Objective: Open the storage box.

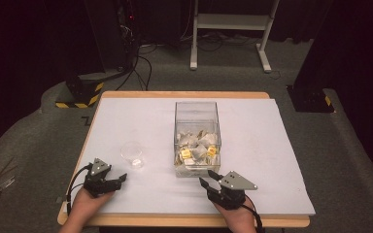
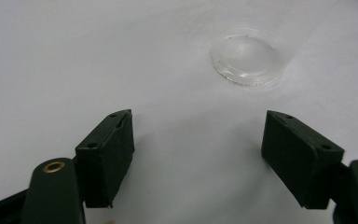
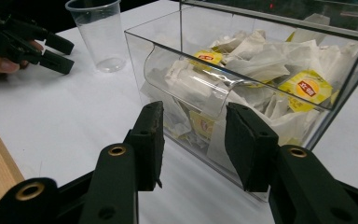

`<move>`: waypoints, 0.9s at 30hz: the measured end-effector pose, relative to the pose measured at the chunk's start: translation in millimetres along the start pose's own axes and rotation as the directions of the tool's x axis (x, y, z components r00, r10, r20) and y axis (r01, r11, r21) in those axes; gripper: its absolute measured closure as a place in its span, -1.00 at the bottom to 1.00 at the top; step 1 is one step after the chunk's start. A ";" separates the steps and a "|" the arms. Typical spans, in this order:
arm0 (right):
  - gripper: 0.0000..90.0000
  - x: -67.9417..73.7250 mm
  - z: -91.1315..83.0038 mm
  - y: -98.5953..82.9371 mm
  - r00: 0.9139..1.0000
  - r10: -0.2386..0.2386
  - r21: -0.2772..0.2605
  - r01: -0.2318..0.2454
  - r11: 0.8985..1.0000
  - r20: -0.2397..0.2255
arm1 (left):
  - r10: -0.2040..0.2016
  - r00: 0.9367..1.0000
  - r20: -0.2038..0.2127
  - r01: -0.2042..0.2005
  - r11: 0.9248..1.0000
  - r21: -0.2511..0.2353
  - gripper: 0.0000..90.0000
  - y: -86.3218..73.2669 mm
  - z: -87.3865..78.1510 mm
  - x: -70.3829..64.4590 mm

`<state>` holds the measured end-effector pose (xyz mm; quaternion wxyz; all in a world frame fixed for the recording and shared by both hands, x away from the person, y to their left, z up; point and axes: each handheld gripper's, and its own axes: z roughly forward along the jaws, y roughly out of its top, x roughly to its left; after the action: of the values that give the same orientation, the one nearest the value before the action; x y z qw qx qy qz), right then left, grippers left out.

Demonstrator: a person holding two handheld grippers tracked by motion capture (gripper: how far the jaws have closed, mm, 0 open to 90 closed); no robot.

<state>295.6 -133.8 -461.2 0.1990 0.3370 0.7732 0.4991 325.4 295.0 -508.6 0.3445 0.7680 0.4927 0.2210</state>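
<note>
The right gripper [image 3: 193,144], jaws part open and empty, points at the clear box [image 3: 279,88] of tea bags [image 3: 261,60] just ahead, while the left gripper [image 2: 198,154] gapes wide, empty, short of the plastic cup [image 2: 247,58].

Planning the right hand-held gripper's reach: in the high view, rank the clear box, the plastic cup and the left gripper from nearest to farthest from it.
1. Clear box, just ahead of the right hand-held gripper.
2. Plastic cup, to its left, farther up the table.
3. Left hand-held gripper, at the near left edge.
</note>
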 end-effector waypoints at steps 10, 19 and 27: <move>0.28 -4.2 -18.0 10.7 0.999 -0.005 -0.048 0.007 0.999 0.045 | -0.001 1.000 0.001 0.001 1.000 -0.001 -0.43 0.0 0.1 0.2; 0.29 -21.0 -18.1 26.8 0.995 0.013 -0.080 -0.005 0.997 0.102 | 0.000 1.000 0.001 0.000 1.000 -0.001 -0.43 0.0 0.1 0.2; 0.30 -36.9 1.0 36.4 0.985 0.027 -0.074 -0.015 0.997 0.172 | -0.001 1.000 0.001 0.001 1.000 -0.002 -0.43 -0.1 0.1 0.2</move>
<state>333.6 -149.8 -429.7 0.2719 0.3795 0.7309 0.4977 325.5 295.1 -508.7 0.3455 0.7677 0.4925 0.2208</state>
